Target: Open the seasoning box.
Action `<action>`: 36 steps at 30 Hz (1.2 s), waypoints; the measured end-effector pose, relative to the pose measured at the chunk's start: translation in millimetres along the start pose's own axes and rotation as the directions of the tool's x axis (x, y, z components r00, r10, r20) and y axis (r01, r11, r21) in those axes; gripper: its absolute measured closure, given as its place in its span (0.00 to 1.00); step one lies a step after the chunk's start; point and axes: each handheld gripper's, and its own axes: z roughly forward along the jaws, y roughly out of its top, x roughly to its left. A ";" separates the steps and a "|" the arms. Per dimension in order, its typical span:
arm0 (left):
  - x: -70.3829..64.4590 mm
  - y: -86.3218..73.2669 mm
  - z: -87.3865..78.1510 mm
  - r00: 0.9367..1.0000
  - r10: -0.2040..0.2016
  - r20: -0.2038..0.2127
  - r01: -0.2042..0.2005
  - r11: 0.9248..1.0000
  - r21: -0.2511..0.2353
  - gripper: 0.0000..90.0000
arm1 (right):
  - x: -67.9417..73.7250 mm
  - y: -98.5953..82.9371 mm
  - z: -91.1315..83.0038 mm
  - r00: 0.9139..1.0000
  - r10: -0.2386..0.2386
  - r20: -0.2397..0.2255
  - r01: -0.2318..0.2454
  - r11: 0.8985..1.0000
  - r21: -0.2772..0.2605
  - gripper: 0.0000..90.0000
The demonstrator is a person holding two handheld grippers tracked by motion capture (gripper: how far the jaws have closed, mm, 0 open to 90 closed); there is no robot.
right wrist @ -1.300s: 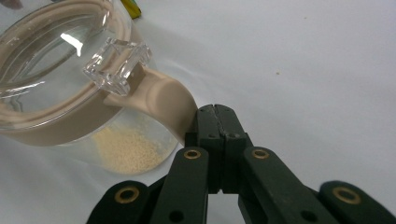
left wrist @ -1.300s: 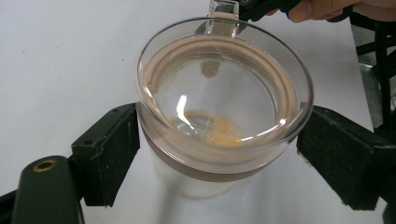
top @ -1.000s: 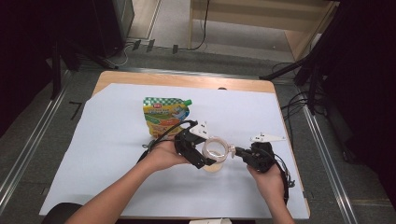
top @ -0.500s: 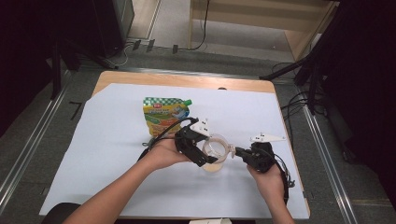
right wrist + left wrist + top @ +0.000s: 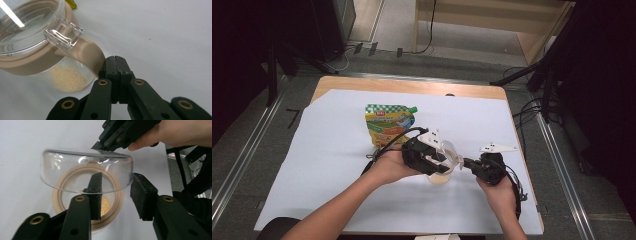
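A clear jar (image 5: 439,177) with a beige collar (image 5: 37,62) stands on the white sheet and has pale grains (image 5: 68,78) at its bottom. Its clear domed lid (image 5: 75,167) is tilted over the beige collar (image 5: 60,195). My left gripper (image 5: 116,192) is shut on the lid's wall, one pad inside and one outside. My right gripper (image 5: 115,60) is shut, its tip against the collar's beige tab (image 5: 87,55), under the lid's clear tab (image 5: 63,35). From above, the left gripper (image 5: 442,160) and right gripper (image 5: 464,164) meet at the jar.
A green and yellow pouch (image 5: 388,125) lies on the white sheet (image 5: 337,165) just behind the left hand. The wooden table's far edge (image 5: 412,85) shows beyond the sheet. Cables and metal rails run along the floor on both sides.
The left gripper has shifted slightly and the lid now sits more tipped over the jar. The right hand has hardly moved.
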 end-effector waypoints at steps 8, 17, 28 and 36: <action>-4.8 6.8 -1.3 1.000 0.025 0.014 -0.025 1.000 -0.005 0.91 | -0.1 -0.3 -0.2 1.000 0.000 -0.001 0.000 1.000 -0.001 1.00; -5.4 17.7 0.9 0.999 0.021 0.043 -0.021 1.000 -0.004 0.99 | 0.3 -0.6 -1.4 1.000 0.003 -0.003 -0.003 1.000 0.001 1.00; -2.1 36.7 11.2 0.996 0.015 0.082 -0.014 1.000 -0.013 0.99 | 0.5 -1.7 -2.8 1.000 -0.003 -0.004 0.003 1.000 0.000 1.00; 2.5 45.1 21.8 0.993 0.009 0.114 -0.007 1.000 -0.022 0.96 | 1.3 -2.5 -3.2 1.000 0.002 -0.004 -0.002 1.000 0.002 1.00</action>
